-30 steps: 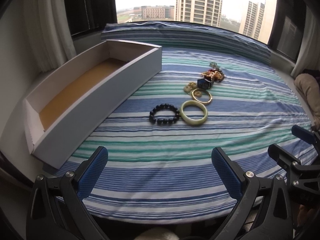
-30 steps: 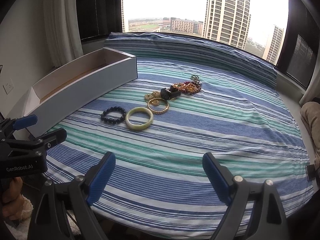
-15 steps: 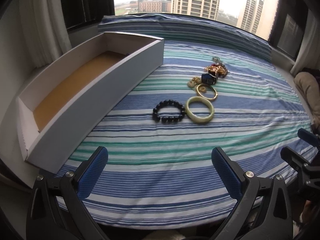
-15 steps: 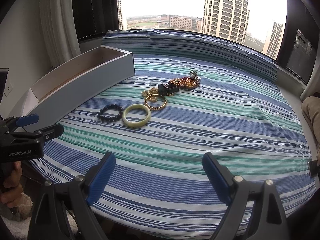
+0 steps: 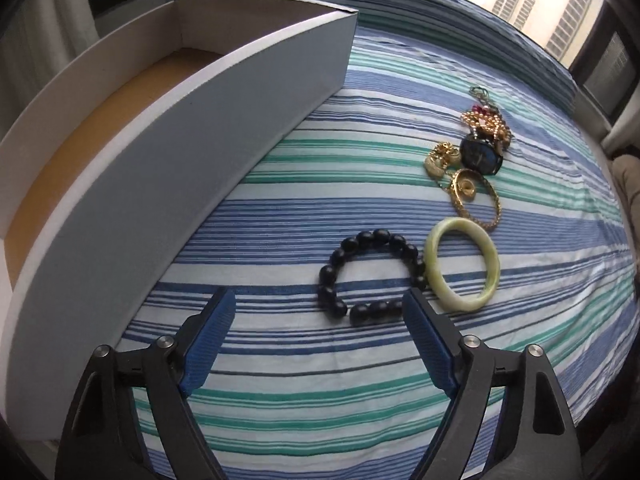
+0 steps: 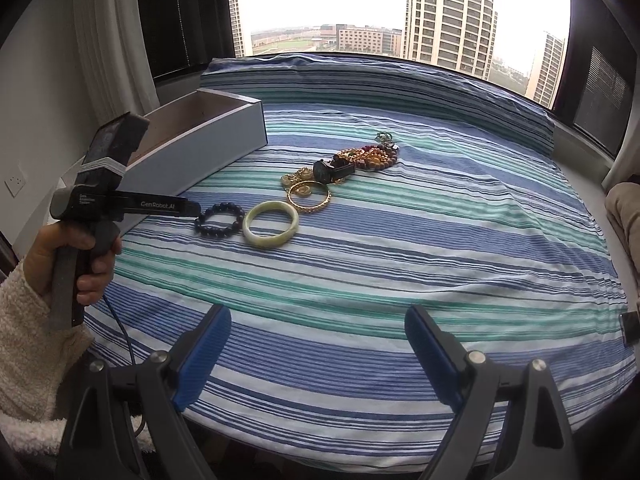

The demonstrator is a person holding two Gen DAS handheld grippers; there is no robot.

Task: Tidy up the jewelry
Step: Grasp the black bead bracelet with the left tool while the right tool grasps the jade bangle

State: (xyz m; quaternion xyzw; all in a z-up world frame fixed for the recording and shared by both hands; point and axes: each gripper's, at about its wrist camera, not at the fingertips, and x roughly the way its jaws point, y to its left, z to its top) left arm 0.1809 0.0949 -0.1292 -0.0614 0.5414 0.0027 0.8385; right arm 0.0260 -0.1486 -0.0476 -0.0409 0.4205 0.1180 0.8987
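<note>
A black bead bracelet [image 5: 374, 236] lies on the striped cloth, touching a pale green bangle [image 5: 493, 256] on its right. Behind them sit a gold bangle [image 5: 497, 204], a dark watch [image 5: 480, 156] and a heap of gold chains and beads [image 5: 486, 120]. My left gripper [image 5: 320, 304] hangs low just in front of the bead bracelet. Its jaws are closing and nothing is pressed between the pads. The right fingertip almost reaches the bracelet's near beads. My right gripper [image 6: 318, 316] stands open over bare cloth, well short of the jewelry [image 6: 272, 220].
A long white box [image 5: 200, 152] with a brown floor stands open-topped along the left. A hand [image 6: 92, 256] in a fleecy sleeve holds the left gripper. Beige clothing [image 6: 628, 208] shows at the right edge. Windows run behind the cloth.
The left gripper has come forward and down to the black bead bracelet, and its jaws have narrowed. The right gripper has stayed where it was.
</note>
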